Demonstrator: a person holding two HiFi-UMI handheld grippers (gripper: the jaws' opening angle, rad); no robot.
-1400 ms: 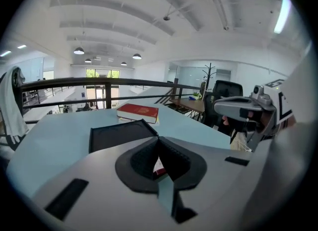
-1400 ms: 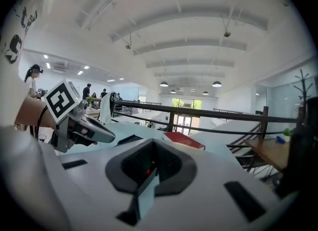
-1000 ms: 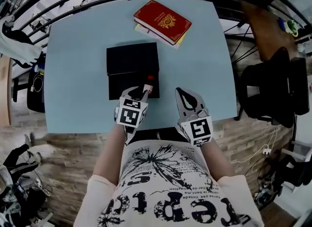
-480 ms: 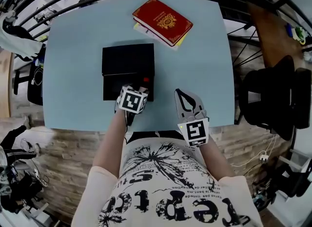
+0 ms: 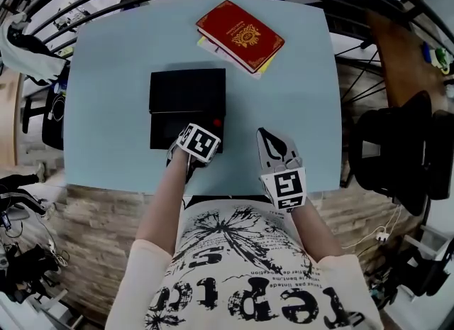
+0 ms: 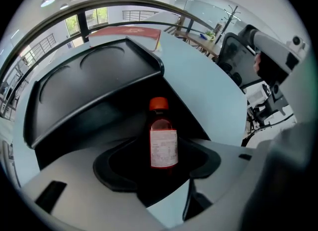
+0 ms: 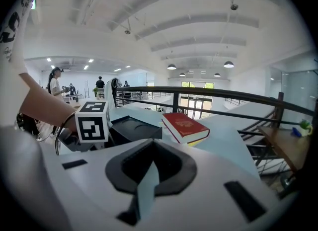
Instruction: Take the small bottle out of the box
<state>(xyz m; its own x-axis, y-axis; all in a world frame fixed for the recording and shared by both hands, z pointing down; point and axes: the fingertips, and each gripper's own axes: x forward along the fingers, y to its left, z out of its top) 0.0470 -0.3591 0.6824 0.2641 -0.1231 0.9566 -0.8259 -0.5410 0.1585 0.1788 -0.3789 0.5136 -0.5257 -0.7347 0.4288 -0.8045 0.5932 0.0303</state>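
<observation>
One small bottle (image 6: 163,143) with a red cap is what you are after, and it is not out yet. It stands upright inside the black box (image 5: 167,130), in the box's 4 o'clock corner, just beside the side wall. You are at the grabbing step. Your left gripper (image 6: 158,168) reaches down into that corner. Its jaws are opening, already wide, with the bottle standing between them and neither pad touching it. I think the next move is to squeeze the jaws shut on the part with the label, softly so the bottle does not tip. Then lift it straight up until it is clear of the box wall, and set it down on the blue table (image 5: 113,108). Keep away from the lid (image 5: 188,89), which lies flipped open at the box's 12 o'clock side. Your right gripper (image 5: 266,139) hangs over the table's near edge, at 4 o'clock from the box. Its jaws are pinched almost together with nothing in them. Now count: one bottle, one box with one lid, two grippers, one table, and one red book (image 5: 240,32) at 1 o'clock from the box, well apart from it. One thin yellow thing (image 5: 264,63) pokes out from under the book, and what it is cannot be told.
</observation>
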